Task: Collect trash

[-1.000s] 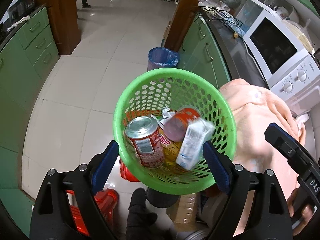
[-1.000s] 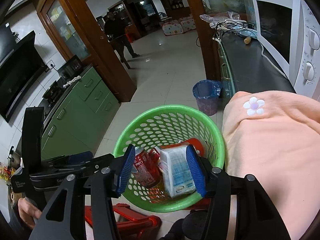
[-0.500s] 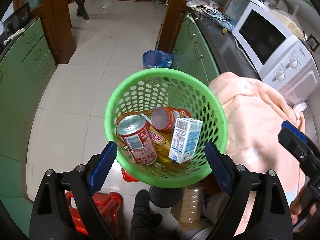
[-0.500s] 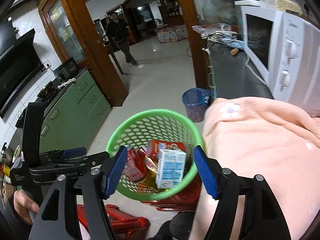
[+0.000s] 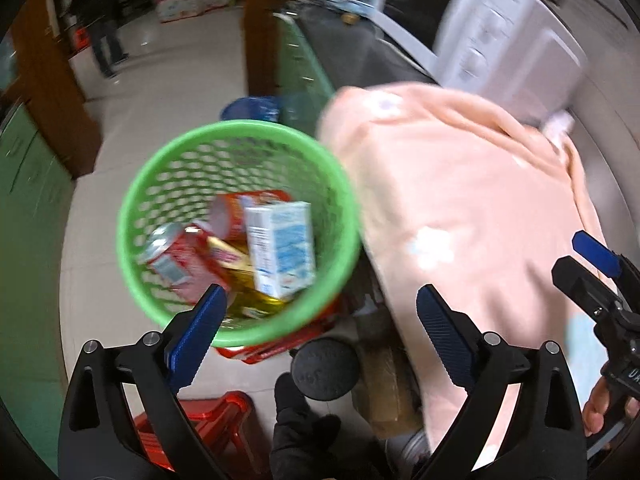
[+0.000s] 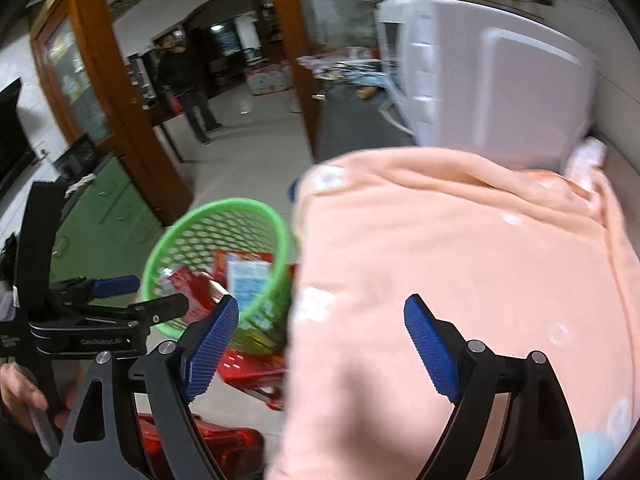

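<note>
A green mesh basket (image 5: 160,184) stands on a red stool beside the counter. In it lie a white and blue milk carton (image 5: 280,248), a red can (image 5: 172,256), an orange can (image 5: 232,212) and a yellow wrapper. The basket also shows in the right wrist view (image 6: 256,208). My left gripper (image 5: 320,316) is open and empty, just in front of the basket. My right gripper (image 6: 320,340) is open and empty, over the peach cloth (image 6: 460,280). The right gripper shows at the right edge of the left wrist view (image 5: 596,264).
A peach cloth (image 5: 460,208) covers the counter next to the basket. A white microwave (image 5: 500,40) stands behind it. A blue-lined bin (image 5: 252,108) stands on the floor beyond the basket. Red stools (image 5: 224,416) are below. A person (image 6: 184,84) stands far off.
Both grippers have swung to the right, away from the basket and toward the cloth. The carton lies in the basket, let go by the right gripper, which has opened wider.
</note>
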Available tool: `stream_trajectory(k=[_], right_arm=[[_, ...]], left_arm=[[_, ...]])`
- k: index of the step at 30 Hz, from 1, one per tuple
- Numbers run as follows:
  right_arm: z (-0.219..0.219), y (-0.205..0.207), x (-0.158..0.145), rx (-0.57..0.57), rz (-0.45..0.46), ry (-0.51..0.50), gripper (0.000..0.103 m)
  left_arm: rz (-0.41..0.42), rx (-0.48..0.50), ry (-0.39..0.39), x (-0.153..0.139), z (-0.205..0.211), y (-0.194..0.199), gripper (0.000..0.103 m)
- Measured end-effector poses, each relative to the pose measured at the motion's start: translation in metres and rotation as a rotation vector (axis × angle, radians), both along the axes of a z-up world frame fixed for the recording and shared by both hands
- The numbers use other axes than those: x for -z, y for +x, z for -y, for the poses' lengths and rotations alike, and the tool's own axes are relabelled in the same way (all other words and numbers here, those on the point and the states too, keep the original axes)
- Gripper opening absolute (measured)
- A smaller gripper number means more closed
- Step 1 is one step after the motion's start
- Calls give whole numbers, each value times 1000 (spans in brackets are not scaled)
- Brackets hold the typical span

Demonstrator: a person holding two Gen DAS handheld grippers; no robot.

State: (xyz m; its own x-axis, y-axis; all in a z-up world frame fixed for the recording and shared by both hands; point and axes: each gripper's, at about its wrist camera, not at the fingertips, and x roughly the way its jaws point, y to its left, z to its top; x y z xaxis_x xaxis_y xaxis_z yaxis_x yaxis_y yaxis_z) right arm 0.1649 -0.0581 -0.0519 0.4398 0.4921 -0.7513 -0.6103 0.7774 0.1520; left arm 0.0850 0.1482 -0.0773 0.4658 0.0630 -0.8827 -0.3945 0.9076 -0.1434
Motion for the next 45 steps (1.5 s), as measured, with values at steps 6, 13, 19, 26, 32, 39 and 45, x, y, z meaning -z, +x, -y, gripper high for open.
stream_trajectory(k=[6,13,19,26,32,39,45], right_arm=[[58,-5,4,111,12,-40,86],[119,-13,-3,252,16,-19,88],[154,-26,-11,329,26,-14,89],[172,-43,-17,362,16,19,90],[173,-51,-25,364,34,36,90],[178,-61,-36,356,60,50,91],[175,-66,-40,336,69,68,91]], left_arm=[[-5,129,-7,2,53,20,94],[24,248,53,-14,106,37,97],[63,305,75,-30,138,42,97],[116,334,147,-50,164,35,97],[143,319,187,-61,174,25,97],[149,304,218,-65,181,10,97],[152,270,242,-69,178,-3,97]])
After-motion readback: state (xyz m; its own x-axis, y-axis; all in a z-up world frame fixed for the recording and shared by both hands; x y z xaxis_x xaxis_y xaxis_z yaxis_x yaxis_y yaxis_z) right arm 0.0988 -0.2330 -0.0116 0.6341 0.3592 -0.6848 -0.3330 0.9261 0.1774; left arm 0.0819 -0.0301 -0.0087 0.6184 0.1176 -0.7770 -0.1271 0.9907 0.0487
